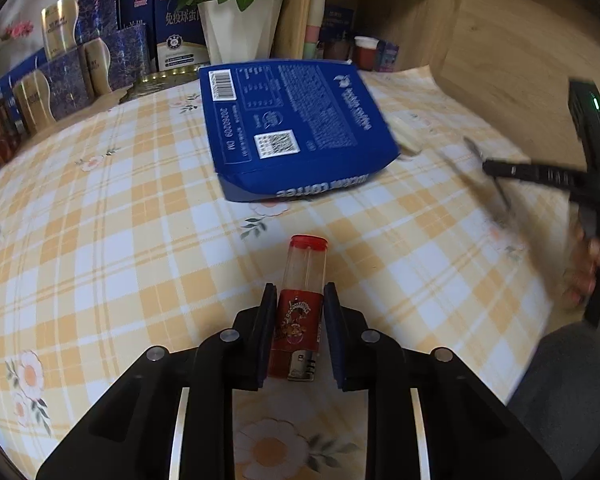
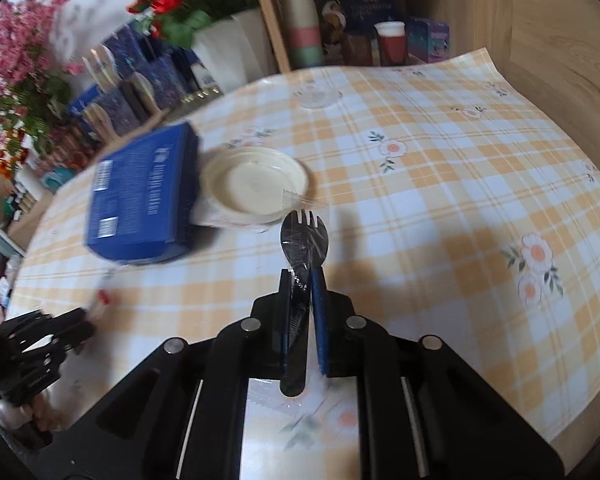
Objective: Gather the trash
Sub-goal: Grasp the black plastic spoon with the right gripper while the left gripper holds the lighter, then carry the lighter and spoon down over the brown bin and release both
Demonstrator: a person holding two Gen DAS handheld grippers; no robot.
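My left gripper (image 1: 296, 312) clamps the red lighter (image 1: 300, 312) at mid-body; my right gripper (image 2: 304, 300) pinches the wrapped black spork (image 2: 302, 240) above the checked tablecloth (image 2: 440, 200). Both grips should stay firm in carrying. Beyond lie the cream lid (image 2: 256, 186) and blue box (image 2: 144, 196).

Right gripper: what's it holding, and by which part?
The right gripper holds a wrapped black spork by its handle; the pronged head sticks out beyond the fingers.

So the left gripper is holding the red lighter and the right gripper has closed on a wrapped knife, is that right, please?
Not quite: the right gripper has closed on a wrapped black spork, not a knife; the right wrist view shows its tines. The left gripper does hold the red lighter.
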